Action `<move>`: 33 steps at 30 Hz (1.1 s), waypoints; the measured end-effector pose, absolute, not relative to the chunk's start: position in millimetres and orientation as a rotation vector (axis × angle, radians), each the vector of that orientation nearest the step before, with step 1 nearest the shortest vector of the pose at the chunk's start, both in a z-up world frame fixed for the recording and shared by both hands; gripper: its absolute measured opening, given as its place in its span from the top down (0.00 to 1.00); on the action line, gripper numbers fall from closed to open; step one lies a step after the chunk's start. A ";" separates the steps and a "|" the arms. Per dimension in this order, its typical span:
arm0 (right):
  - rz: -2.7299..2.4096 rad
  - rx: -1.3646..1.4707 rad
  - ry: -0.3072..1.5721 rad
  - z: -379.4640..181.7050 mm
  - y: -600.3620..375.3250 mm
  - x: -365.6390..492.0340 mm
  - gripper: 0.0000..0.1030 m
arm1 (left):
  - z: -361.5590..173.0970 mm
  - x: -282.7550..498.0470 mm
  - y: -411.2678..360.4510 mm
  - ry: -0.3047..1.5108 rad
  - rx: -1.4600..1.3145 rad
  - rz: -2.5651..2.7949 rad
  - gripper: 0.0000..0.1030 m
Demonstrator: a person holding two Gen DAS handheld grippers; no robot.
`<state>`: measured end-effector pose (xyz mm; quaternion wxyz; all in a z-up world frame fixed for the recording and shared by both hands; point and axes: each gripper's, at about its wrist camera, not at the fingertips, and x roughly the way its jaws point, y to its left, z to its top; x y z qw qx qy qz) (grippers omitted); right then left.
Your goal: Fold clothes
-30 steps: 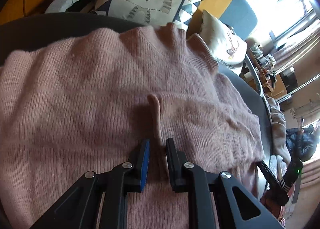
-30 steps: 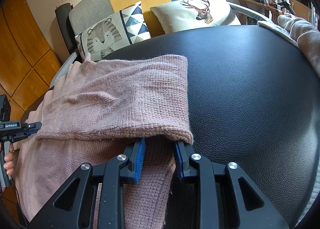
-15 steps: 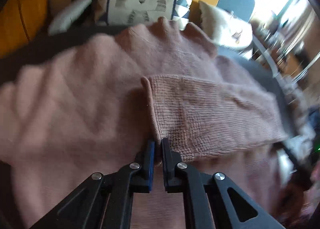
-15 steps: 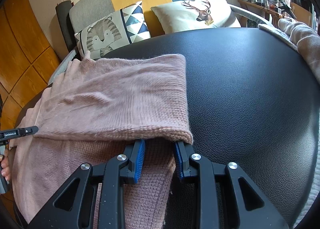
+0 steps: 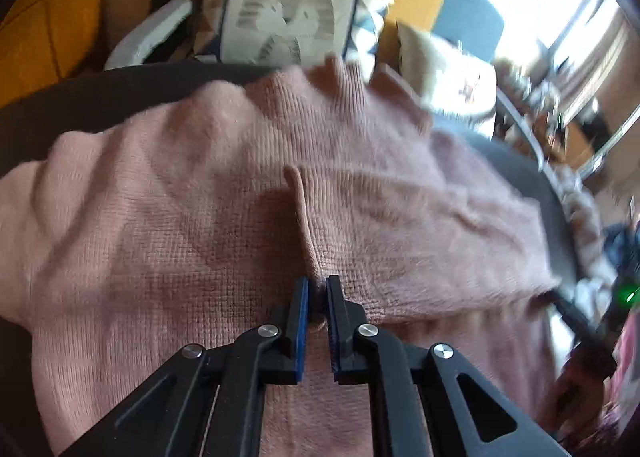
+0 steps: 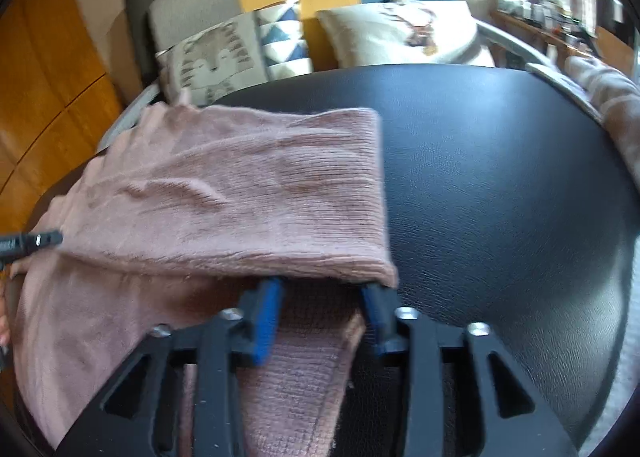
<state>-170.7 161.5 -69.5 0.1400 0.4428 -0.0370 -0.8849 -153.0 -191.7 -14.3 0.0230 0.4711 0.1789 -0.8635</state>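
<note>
Left wrist view: low, close over pink sweater, facing sofa cushions and window. Right wrist view: low at table edge, facing sofa. Shared: sweater, tiger cushion.

Pink sweater, a soft, fuzzy ribbed knit, matt all over. Under it the bench shows black, grainy leather-look with a dull sheen. Matt black plastic fingers, blue ridged pads, bright metal screws. Far off, woven cloth cushions; glossy orange wood panelling on the left.
</note>
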 end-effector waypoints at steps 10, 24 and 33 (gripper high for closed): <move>-2.471 1.302 -0.148 -44.8 184.9 -135.3 0.51 | -6.8 -182.4 -132.0 0.335 1.431 -2.816 0.90; -2.586 1.197 -0.170 -35.5 140.6 -199.4 0.81 | -32.2 -169.3 -125.4 0.310 1.338 -2.869 0.88; -2.614 1.262 -0.301 -70.7 151.9 -203.6 0.83 | -12.2 -171.1 -120.9 0.429 1.278 -2.866 0.90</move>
